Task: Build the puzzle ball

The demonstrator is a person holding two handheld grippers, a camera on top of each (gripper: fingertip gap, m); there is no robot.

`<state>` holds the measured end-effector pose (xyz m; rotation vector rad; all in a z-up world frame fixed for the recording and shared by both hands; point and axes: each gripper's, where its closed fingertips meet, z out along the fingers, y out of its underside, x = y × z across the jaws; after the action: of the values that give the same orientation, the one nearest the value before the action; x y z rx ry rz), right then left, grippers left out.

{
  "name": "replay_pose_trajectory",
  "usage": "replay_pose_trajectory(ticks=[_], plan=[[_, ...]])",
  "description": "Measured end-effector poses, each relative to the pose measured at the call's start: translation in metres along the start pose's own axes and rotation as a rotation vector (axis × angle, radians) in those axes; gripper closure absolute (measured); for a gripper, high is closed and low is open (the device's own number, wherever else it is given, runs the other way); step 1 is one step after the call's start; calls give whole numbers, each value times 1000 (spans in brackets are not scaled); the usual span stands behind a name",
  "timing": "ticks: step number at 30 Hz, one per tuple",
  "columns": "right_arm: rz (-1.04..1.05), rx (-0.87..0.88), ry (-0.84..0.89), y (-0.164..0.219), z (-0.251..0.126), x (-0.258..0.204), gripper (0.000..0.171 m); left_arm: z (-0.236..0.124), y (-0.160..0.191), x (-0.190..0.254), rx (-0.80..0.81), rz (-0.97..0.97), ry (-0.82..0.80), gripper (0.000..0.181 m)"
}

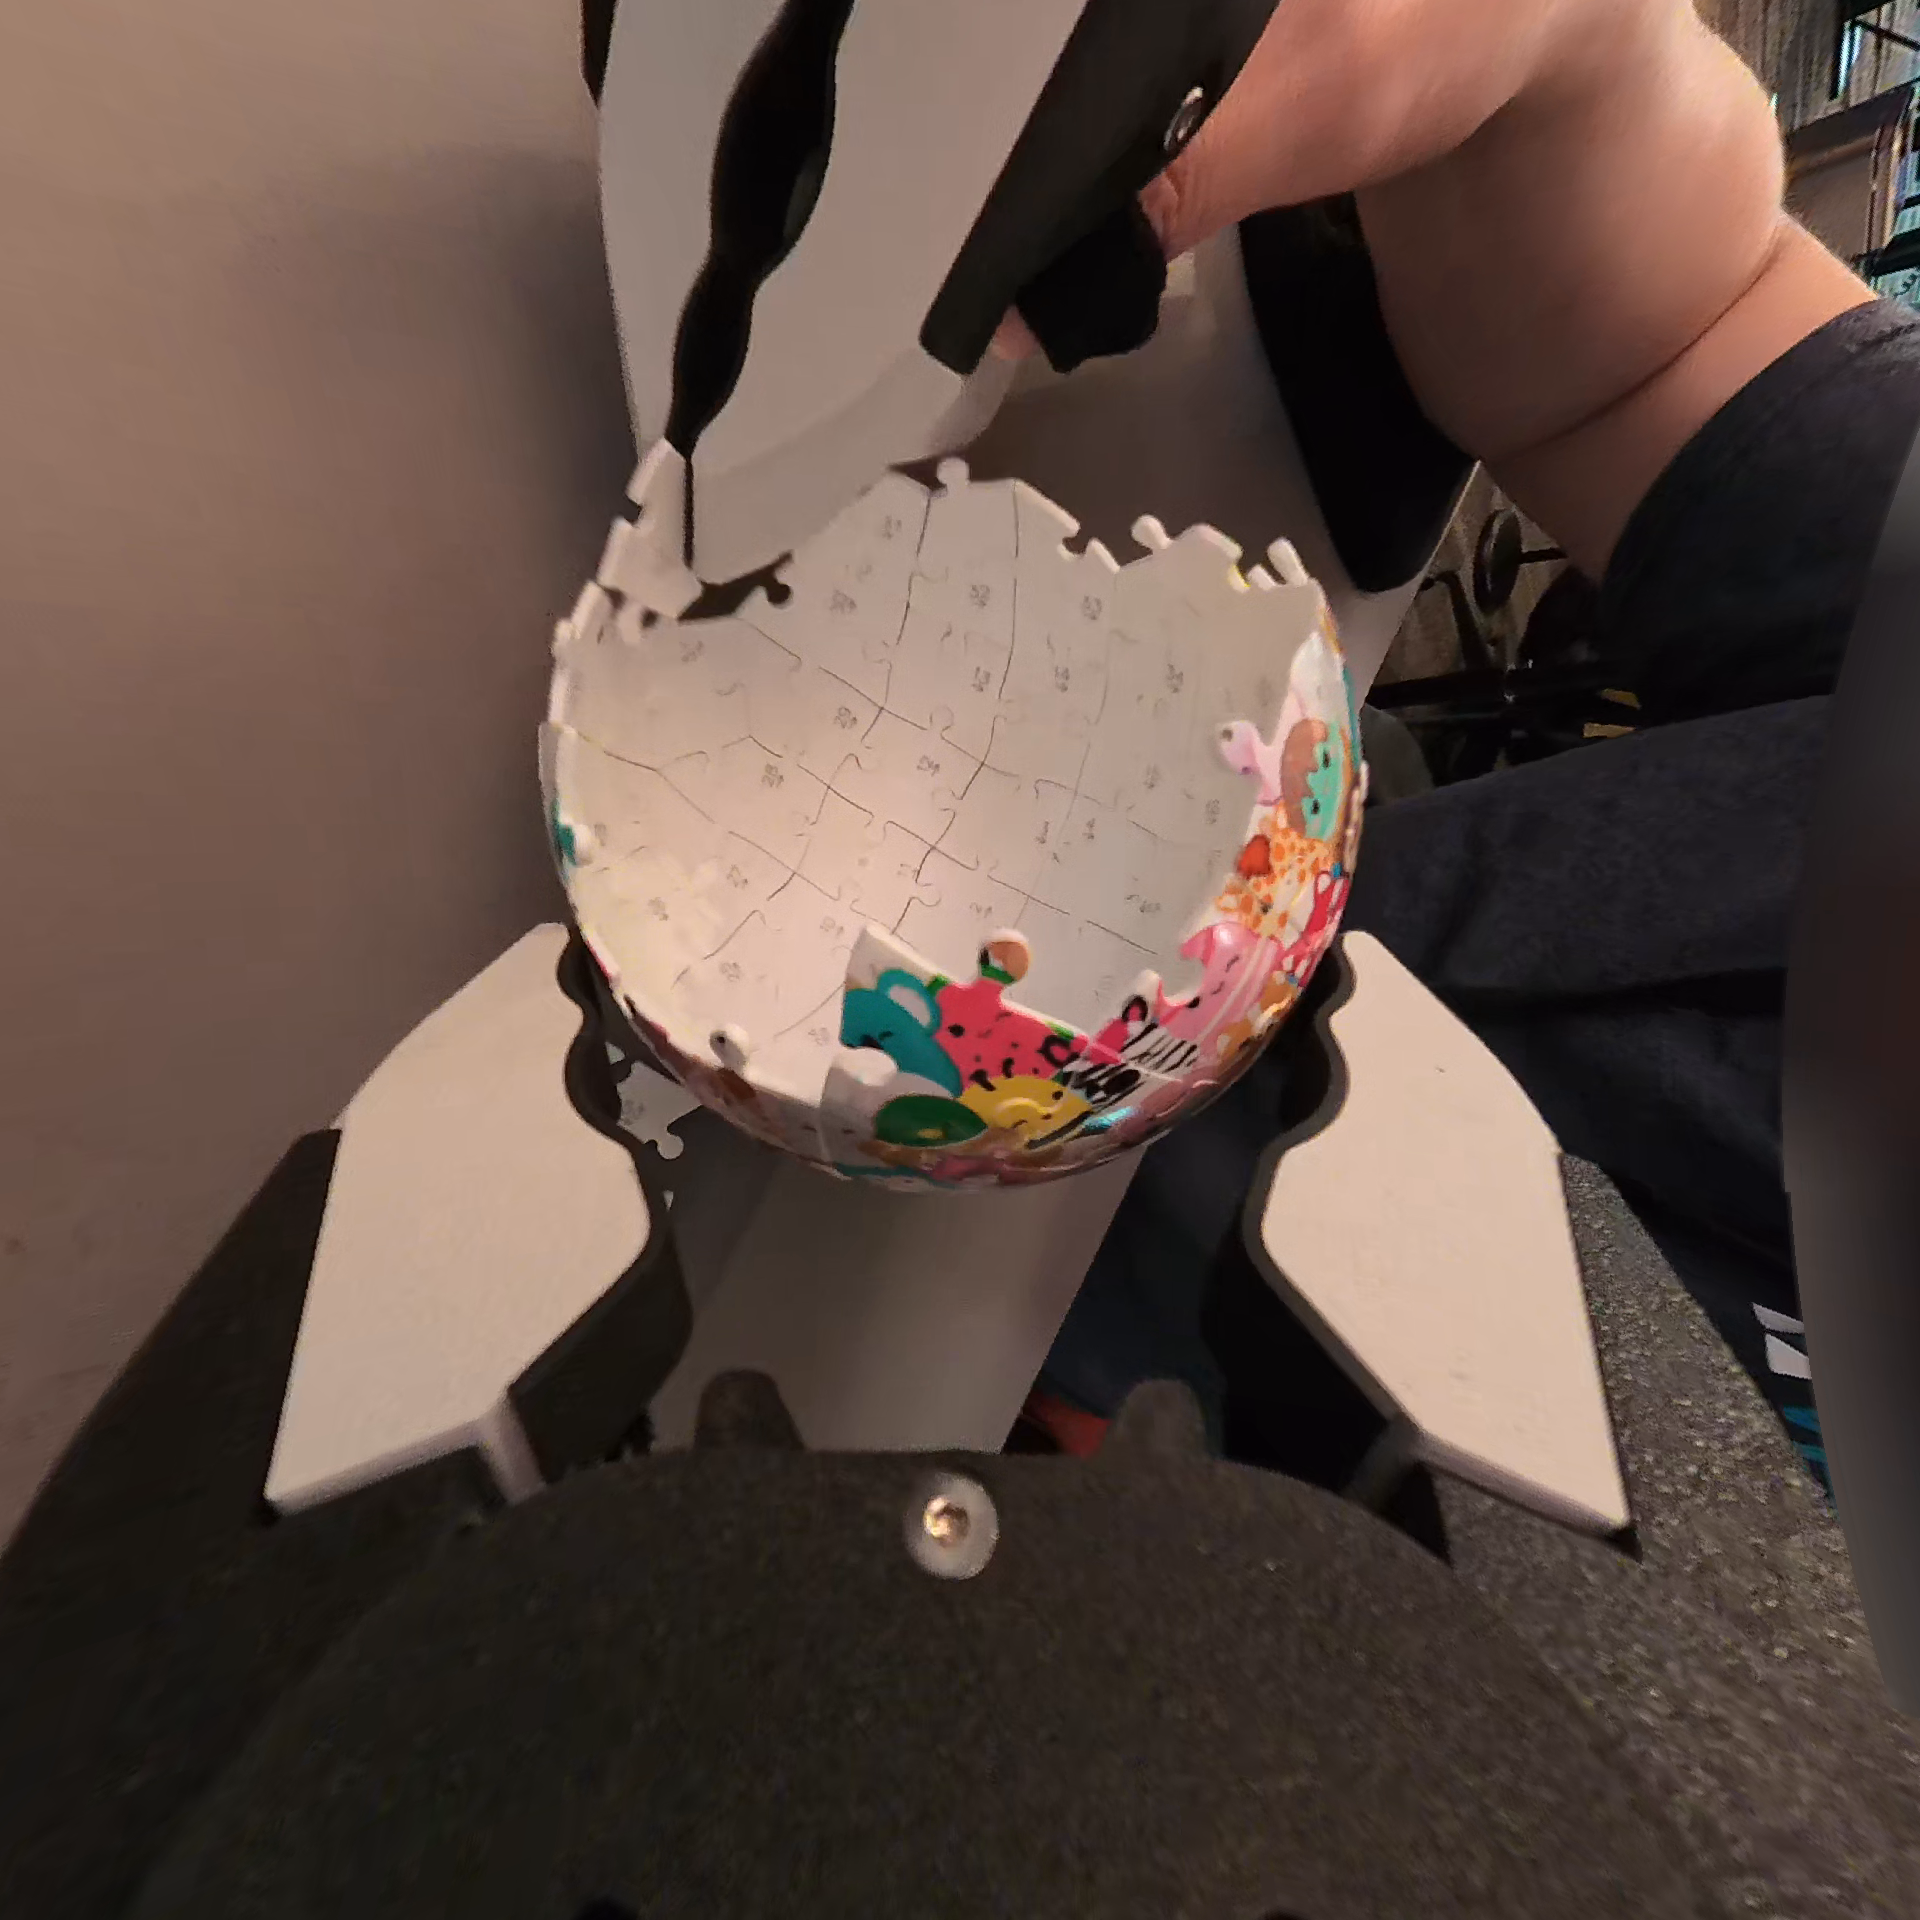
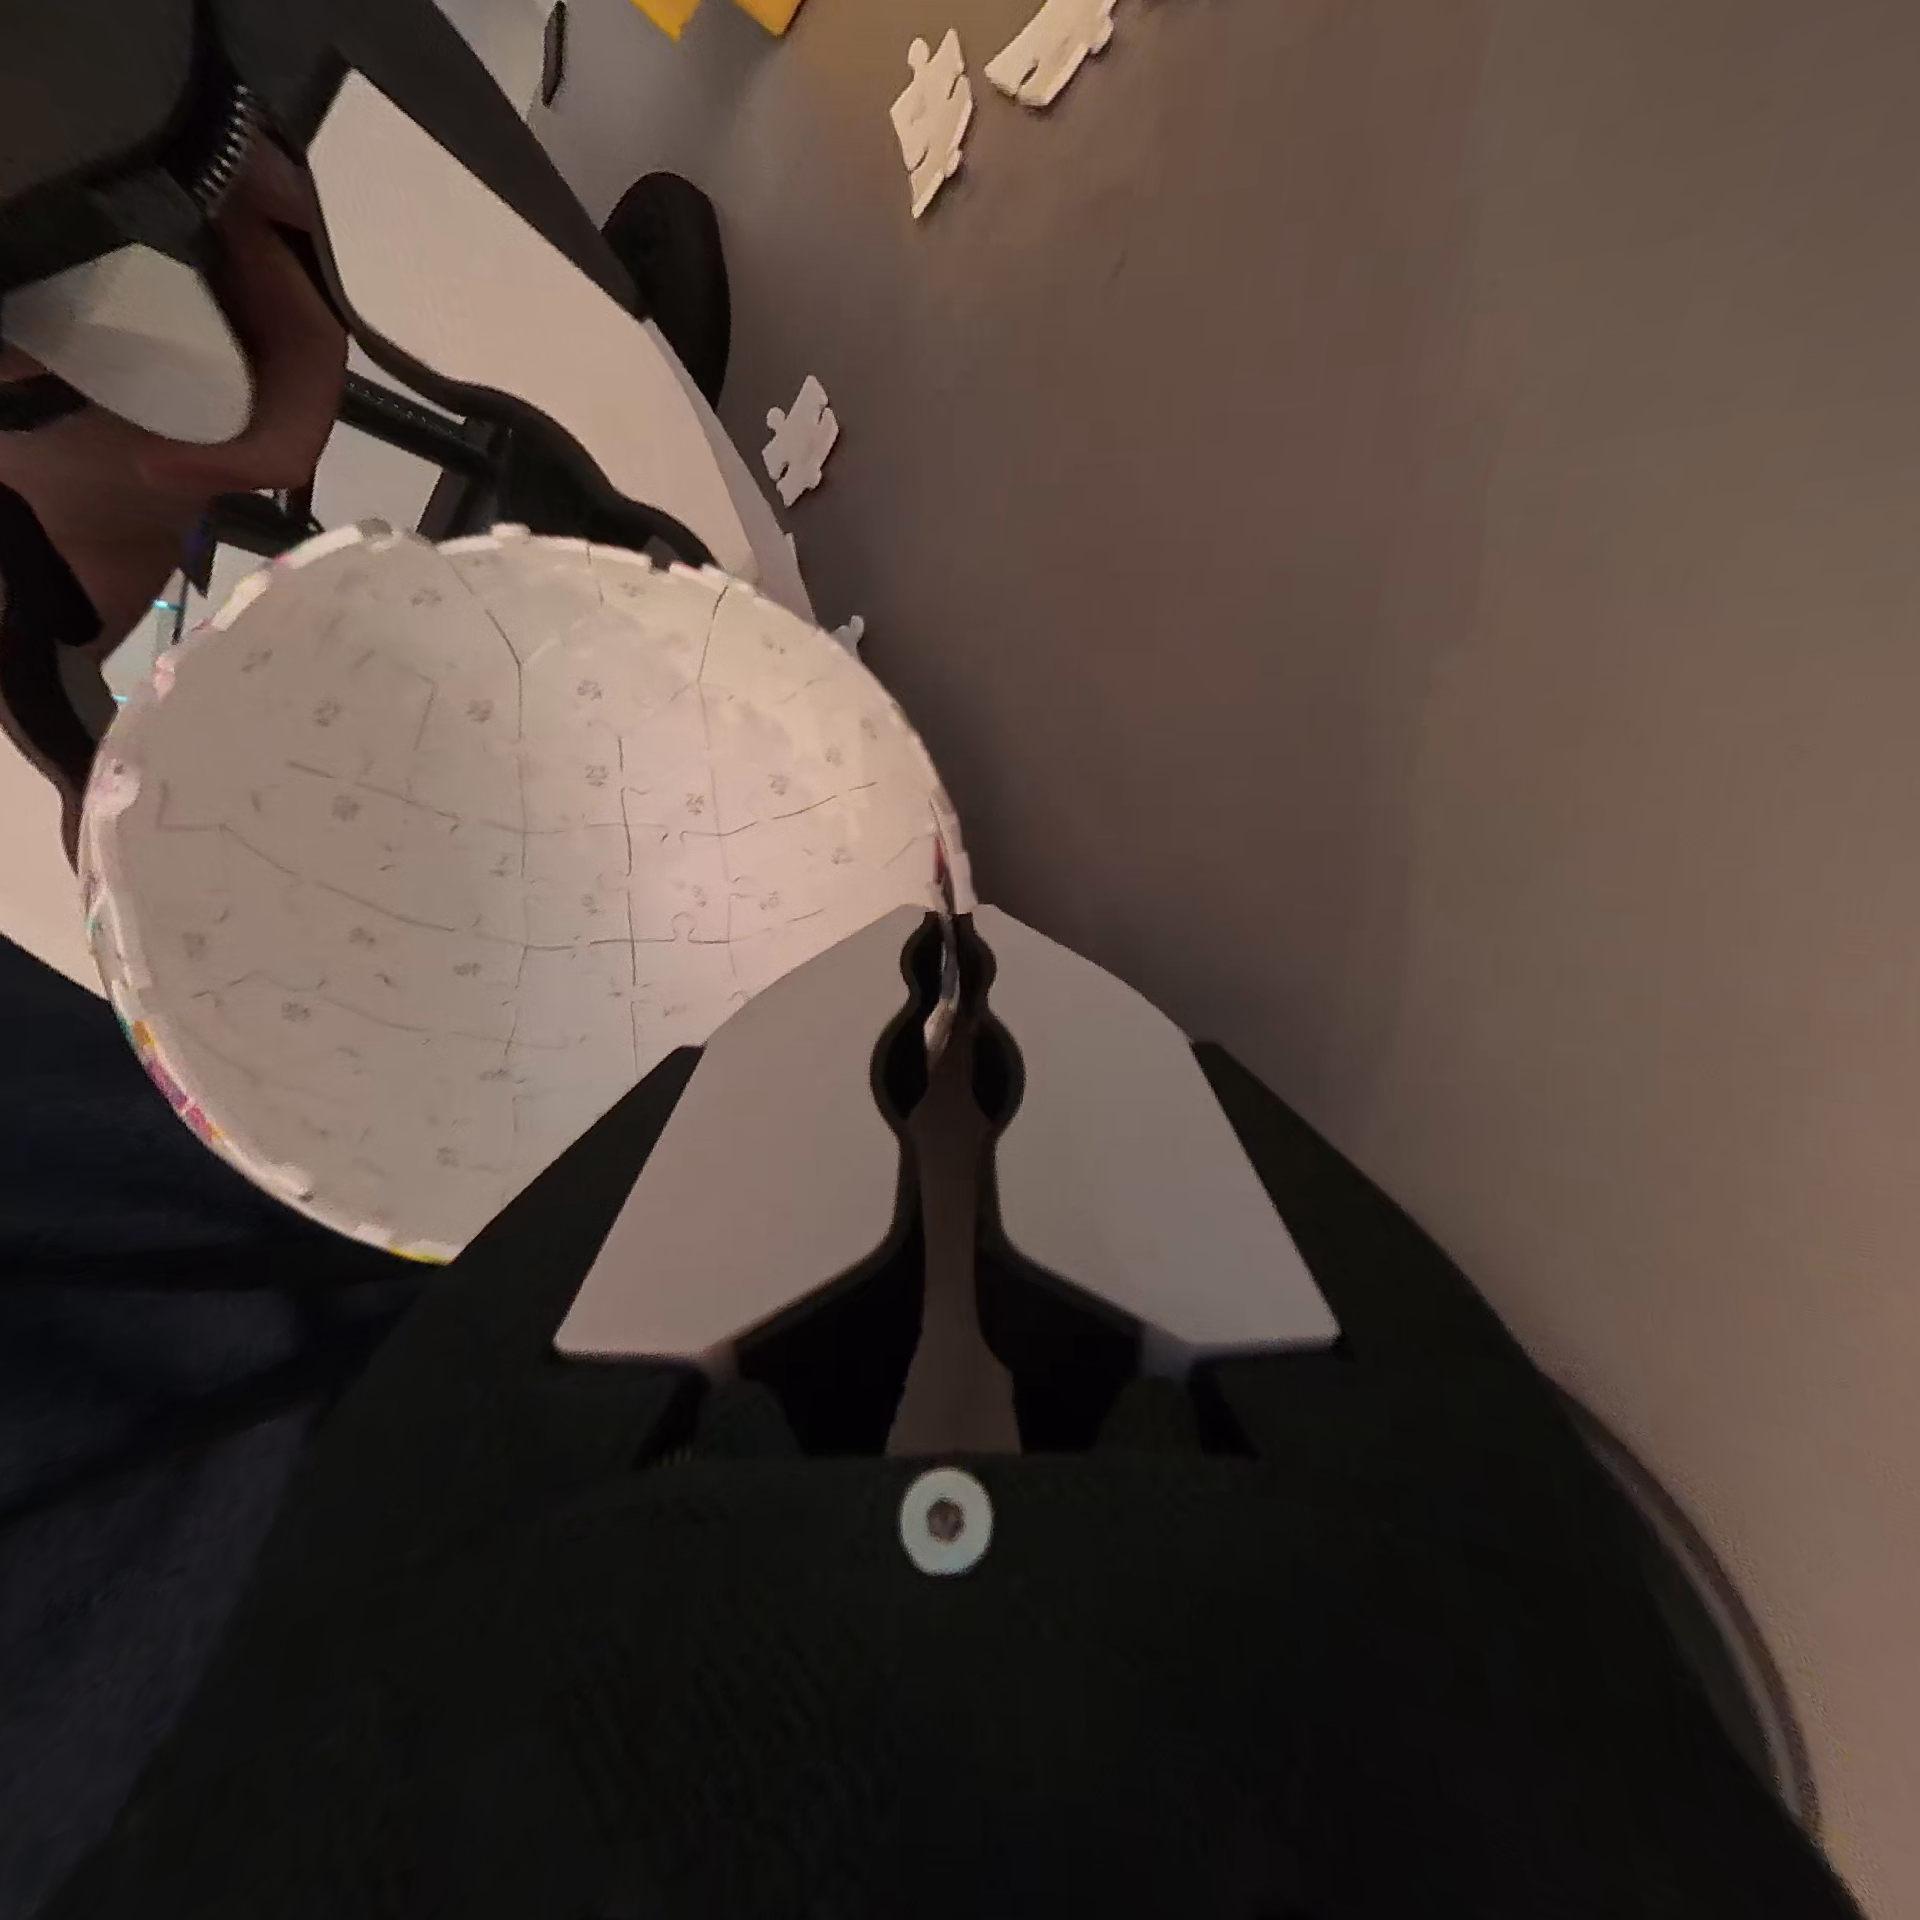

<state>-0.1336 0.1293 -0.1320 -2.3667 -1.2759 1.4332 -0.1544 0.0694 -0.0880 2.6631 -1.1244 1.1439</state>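
The half-built puzzle ball (image 1: 935, 779) is an open shell, white inside and printed with colourful cartoon figures outside. My left gripper (image 1: 956, 977) holds it between its two wide-spread fingers, which press on the shell's left and right sides. My right gripper (image 1: 691, 499) comes in from the top and is shut on a white puzzle piece (image 1: 649, 530) at the shell's upper left rim. In the right wrist view the right gripper (image 2: 948, 925) pinches a thin white edge (image 2: 940, 992) at the rim of the ball (image 2: 468, 883). One of the left gripper's fingers (image 2: 499, 301) shows behind the ball.
Loose white pieces (image 2: 935, 125) (image 2: 1049, 42) (image 2: 800, 436) lie on the grey-brown table (image 2: 1351, 623). A yellow item (image 2: 769, 8) sits at the far edge. A person's bare forearm (image 1: 1558, 260) and dark-clothed legs (image 1: 1610, 883) are to the right. My hands' fingertips stand some 8 cm from each other. To the yellow item (image 2: 769, 8): left tips about 25 cm, right tips about 30 cm.
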Motion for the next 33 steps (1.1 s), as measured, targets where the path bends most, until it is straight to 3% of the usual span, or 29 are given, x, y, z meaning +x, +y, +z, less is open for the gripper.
replay_pose_trajectory(ticks=[33], plan=[[-115, -65, -76, -7, 0, 7, 161, -5, -3, -4, -163, -57, 177, 58]])
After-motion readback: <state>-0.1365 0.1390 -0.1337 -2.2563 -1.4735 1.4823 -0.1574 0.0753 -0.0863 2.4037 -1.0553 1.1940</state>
